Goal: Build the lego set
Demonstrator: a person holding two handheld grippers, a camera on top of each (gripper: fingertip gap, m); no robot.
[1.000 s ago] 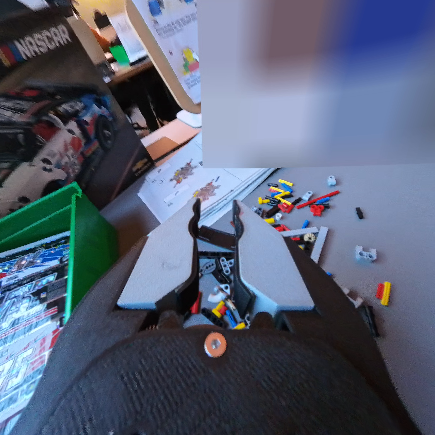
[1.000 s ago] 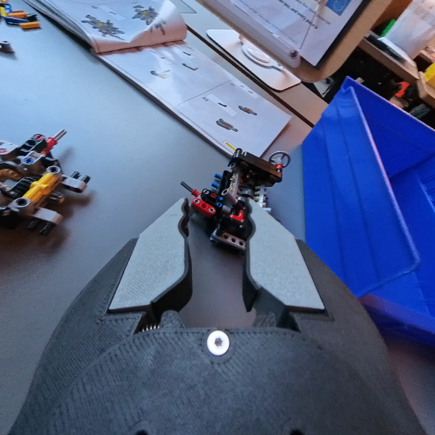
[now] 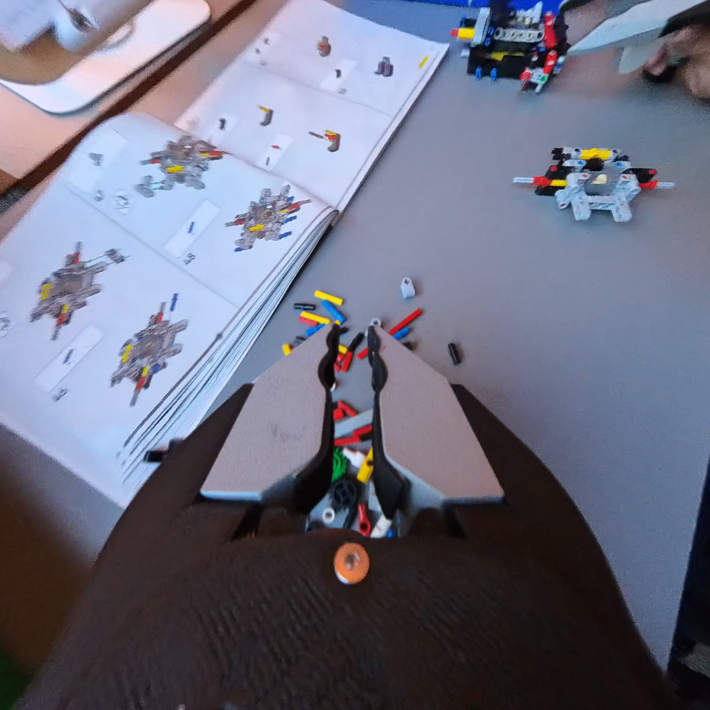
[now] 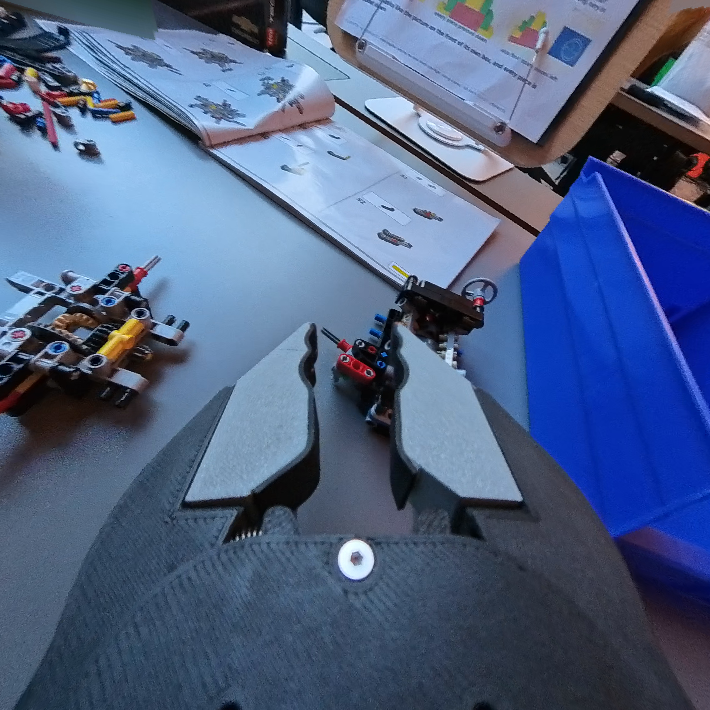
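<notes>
My left gripper [image 3: 353,330] hovers over a scatter of small loose building pieces [image 3: 326,311] on the grey table. Its fingers stand a narrow gap apart with nothing between the pads; red and black pins lie on the table below the gap. My right gripper [image 4: 355,334] is open at a small black and red assembly with a grey steering wheel [image 4: 434,307]. Its right finger [image 4: 407,353] is against the assembly's side, and the left finger [image 4: 303,345] stands clear of it. The left wrist view shows that assembly [image 3: 511,50] and the right gripper at the top right.
An open instruction booklet [image 3: 192,230] lies left of the loose pieces. A flat grey, black and yellow assembly [image 3: 593,184] sits on the table, left of my right gripper [image 4: 84,334]. A blue bin [image 4: 614,345] stands at the right. A monitor stand [image 4: 442,130] is behind the booklet.
My left gripper has swung away from the green bin and box and now looks down on the pieces; its jaws have narrowed. My right gripper's jaws have closed a little beside the assembly.
</notes>
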